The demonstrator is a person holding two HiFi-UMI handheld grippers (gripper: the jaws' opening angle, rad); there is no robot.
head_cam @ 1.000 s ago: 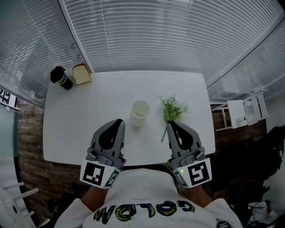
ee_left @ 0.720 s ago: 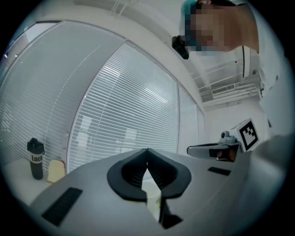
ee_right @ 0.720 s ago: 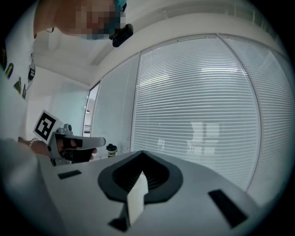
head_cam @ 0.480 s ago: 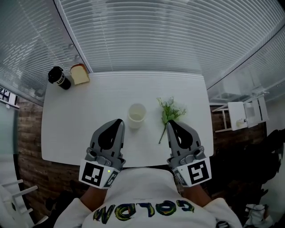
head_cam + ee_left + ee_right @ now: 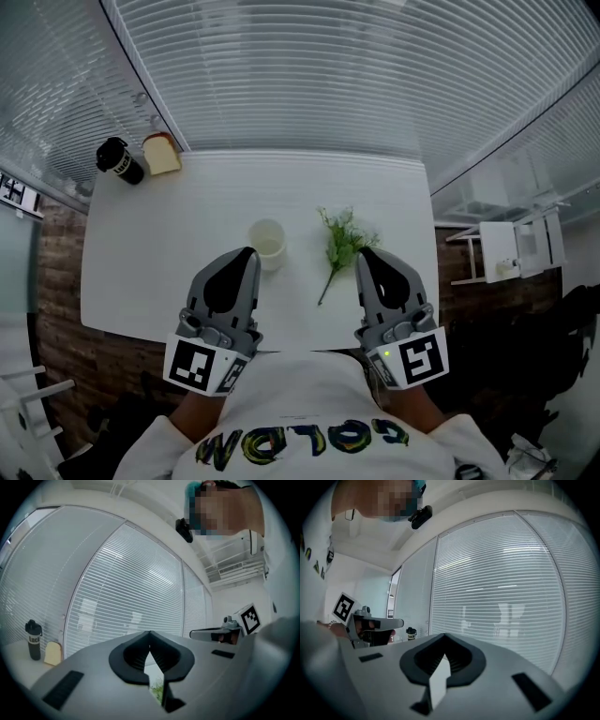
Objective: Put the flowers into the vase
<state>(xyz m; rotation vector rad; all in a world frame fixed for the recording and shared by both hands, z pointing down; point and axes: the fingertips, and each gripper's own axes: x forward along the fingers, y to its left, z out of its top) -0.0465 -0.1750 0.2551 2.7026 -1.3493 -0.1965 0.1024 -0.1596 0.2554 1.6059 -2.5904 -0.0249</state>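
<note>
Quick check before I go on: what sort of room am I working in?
Probably an office or meeting room: a white table stands in a corner of windows with lowered slatted blinds, and a black travel mug sits at its far left corner.

My right gripper (image 5: pixel 444 637), grey plastic with black ribbed pads, has its jaws closed, tips touching. Left of it hangs my left gripper (image 5: pixel 389 623) with its marker cube. Just beyond that stands a black cylindrical labelled cup (image 5: pixel 411 633). Behind my right gripper run white slatted window blinds (image 5: pixel 501 583).
</note>
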